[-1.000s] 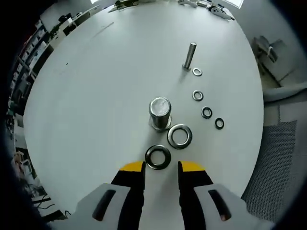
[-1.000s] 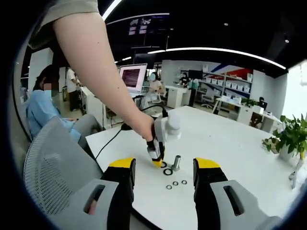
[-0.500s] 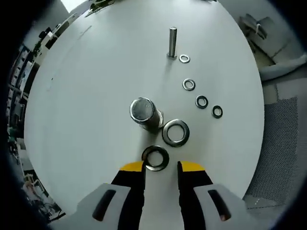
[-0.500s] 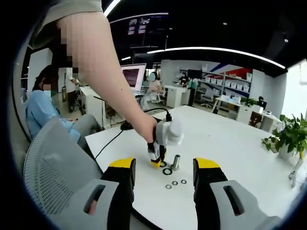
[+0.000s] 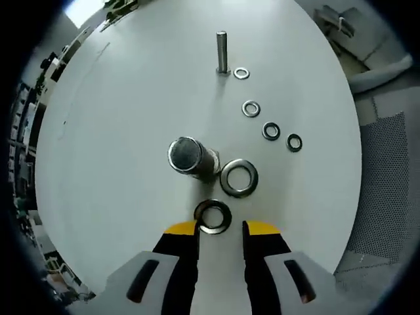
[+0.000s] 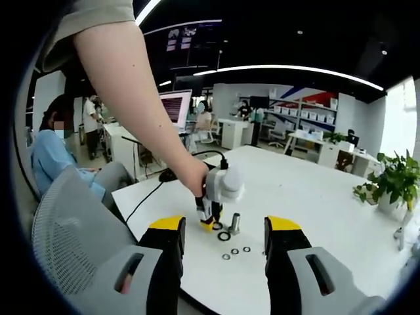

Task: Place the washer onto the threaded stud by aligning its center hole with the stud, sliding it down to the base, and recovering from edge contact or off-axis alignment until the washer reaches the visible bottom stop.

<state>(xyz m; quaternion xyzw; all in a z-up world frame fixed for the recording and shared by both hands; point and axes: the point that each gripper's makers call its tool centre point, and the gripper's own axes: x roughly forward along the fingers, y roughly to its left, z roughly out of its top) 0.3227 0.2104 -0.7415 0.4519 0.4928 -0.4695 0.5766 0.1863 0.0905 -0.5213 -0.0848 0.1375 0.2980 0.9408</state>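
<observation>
A thick threaded stud [image 5: 190, 157] stands upright on the white round table [image 5: 118, 131]. A large silver washer [image 5: 239, 178] lies flat against its base on the right. A darker washer [image 5: 214, 216] lies flat just ahead of my left gripper [image 5: 220, 228], whose yellow-tipped jaws stand open on either side of it. In the right gripper view a hand holds the left gripper [image 6: 211, 211] down beside the thick stud [image 6: 234, 223] and a washer [image 6: 224, 235]. My right gripper [image 6: 225, 224] hangs open well back from the table, with nothing in it.
A thin stud [image 5: 222, 51] stands farther off, with a curved row of several small washers [image 5: 271, 130] leading from it. A mesh chair [image 6: 72, 230] is by the table's near edge. A black cable [image 6: 157, 190] crosses the table; a plant [image 6: 387, 187] is at right.
The left gripper view has swung, so the studs now sit more to the left and higher. The dark washer stays just ahead of the left jaw tips. Both grippers stay open.
</observation>
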